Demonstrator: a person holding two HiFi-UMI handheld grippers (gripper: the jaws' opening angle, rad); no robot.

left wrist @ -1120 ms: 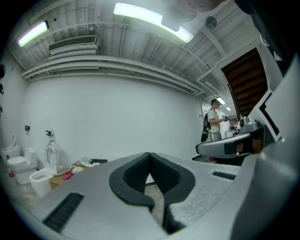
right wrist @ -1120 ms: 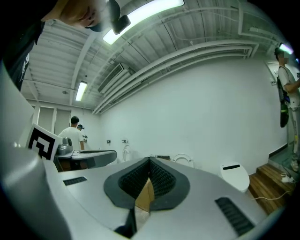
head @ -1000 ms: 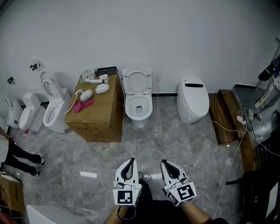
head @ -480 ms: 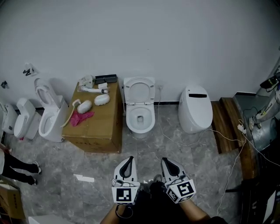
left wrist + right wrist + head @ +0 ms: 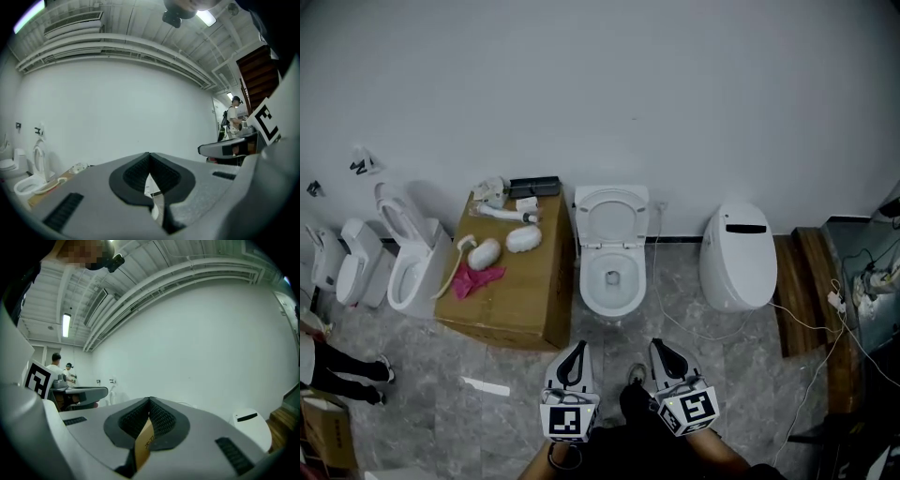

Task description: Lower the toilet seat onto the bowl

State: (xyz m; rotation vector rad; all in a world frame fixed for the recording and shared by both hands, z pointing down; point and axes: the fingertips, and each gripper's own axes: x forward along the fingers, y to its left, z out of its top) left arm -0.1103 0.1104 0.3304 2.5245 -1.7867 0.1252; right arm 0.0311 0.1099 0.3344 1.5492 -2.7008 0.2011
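- Task stage: not yet begun. The toilet seat stands raised behind the bowl, at the centre of the head view, and nothing touches it.
- Left gripper and right gripper, lower centre, are well short of the bowl. Both pairs of jaws are pressed together and hold nothing.
- Remaining, by judgement: reach the seat, tip it forward and set it on the rim.
- Surface: grey marbled floor, with a white cable trailing right of the bowl.
- Room: plain white wall; cardboard box at centre left; closed toilet at right.

Head view steeply down toward toilet; gripper views low, level, toward shared wall.
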